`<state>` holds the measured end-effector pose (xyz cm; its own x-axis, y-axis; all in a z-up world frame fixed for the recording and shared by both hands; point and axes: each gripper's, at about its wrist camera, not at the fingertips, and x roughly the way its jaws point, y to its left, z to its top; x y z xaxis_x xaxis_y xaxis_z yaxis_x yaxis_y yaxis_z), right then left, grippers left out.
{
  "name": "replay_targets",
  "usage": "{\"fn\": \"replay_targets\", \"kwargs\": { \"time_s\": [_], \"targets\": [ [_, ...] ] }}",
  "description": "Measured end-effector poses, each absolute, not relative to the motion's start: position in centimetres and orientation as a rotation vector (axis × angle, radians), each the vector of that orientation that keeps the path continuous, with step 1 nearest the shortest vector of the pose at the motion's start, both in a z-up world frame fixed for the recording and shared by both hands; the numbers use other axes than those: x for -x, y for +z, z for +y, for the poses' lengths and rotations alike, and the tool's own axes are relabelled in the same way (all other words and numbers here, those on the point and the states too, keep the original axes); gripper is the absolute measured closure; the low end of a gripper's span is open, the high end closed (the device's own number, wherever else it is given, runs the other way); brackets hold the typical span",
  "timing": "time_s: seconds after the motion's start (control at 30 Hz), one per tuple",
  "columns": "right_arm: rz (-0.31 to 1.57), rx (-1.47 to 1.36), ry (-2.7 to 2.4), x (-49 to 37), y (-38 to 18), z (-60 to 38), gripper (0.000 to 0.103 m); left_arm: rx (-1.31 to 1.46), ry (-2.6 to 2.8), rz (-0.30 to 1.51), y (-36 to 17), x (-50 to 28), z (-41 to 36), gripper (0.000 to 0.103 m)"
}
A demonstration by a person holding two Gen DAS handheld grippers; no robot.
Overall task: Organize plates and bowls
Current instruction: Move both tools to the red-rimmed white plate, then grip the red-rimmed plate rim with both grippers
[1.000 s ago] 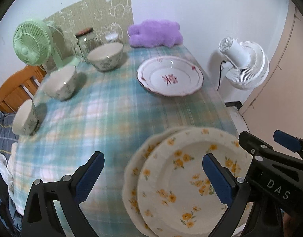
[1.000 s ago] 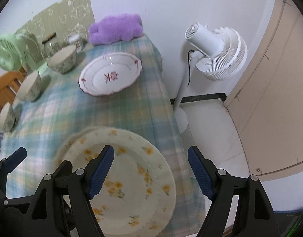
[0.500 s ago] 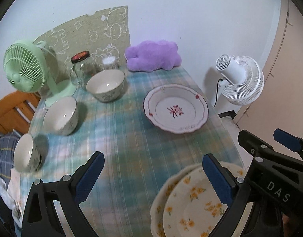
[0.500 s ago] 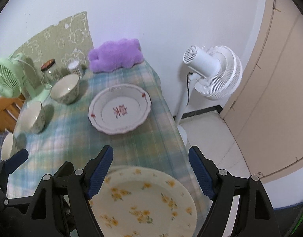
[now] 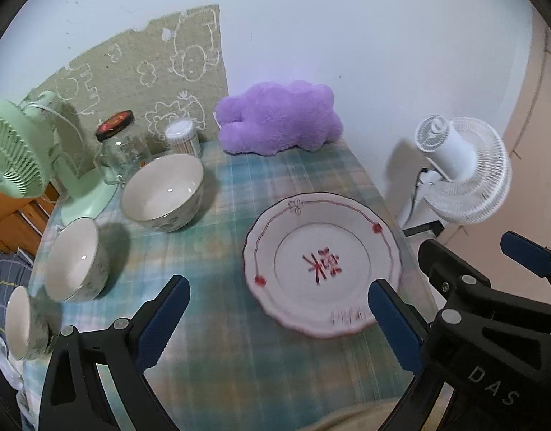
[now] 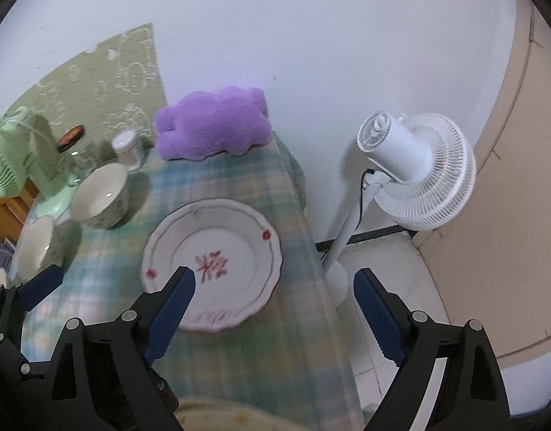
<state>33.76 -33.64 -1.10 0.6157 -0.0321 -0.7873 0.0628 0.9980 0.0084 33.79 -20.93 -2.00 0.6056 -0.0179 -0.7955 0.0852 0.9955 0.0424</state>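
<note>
A white plate with a red character (image 5: 322, 265) lies on the plaid tablecloth (image 5: 221, 341); it also shows in the right wrist view (image 6: 212, 264). Three white bowls stand in a row at the left: large (image 5: 164, 192), medium (image 5: 76, 260), small (image 5: 18, 318). A sliver of the yellow-flowered plates (image 6: 221, 415) shows at the bottom edge. My left gripper (image 5: 279, 319) is open and empty above the table, its right finger over the red plate's near rim. My right gripper (image 6: 272, 309) is open and empty, straddling the plate's right side and the table's edge.
A green desk fan (image 5: 20, 158), a glass jar (image 5: 117, 147), a small container (image 5: 182, 136) and a purple plush (image 5: 279, 118) stand at the table's back. A white floor fan (image 6: 415, 172) stands beside the table's right edge. A wooden chair (image 5: 9, 222) is at left.
Both grippers have risen and tilted up from the yellow-flowered plates toward the far table. The flowered plates have slid almost out of view below; the red-character plate now sits between the fingers.
</note>
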Motion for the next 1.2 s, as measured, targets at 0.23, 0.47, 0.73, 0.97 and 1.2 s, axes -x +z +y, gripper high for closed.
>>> {"fn": "replay_targets", "kwargs": {
  "time_s": [0.23, 0.47, 0.73, 0.97, 1.2],
  "targets": [
    [0.96, -0.017, -0.018, -38.8, -5.3, -34.3, 0.011, -0.082, -0.032, 0.975, -6.5, -37.7, -21.8, 0.003],
    [1.006, -0.043, 0.034, -41.2, -8.2, -34.2, 0.011, -0.098, 0.0, 1.01, -8.5, -39.4, -21.9, 0.003],
    [1.048, -0.017, 0.048, -42.8, -10.4, -33.9, 0.013, -0.085, -0.004, 1.056, -10.6, -40.6, -22.2, 0.013],
    [1.076, -0.012, 0.075, -43.9, -11.5, -33.1, 0.029, -0.074, 0.009, 1.08, -11.6, -41.6, -21.7, 0.023],
    [1.085, -0.012, 0.084, -44.9, -12.1, -32.3, 0.039, -0.05, 0.003, 1.082, -12.0, -42.3, -21.2, 0.025]
  ]
}}
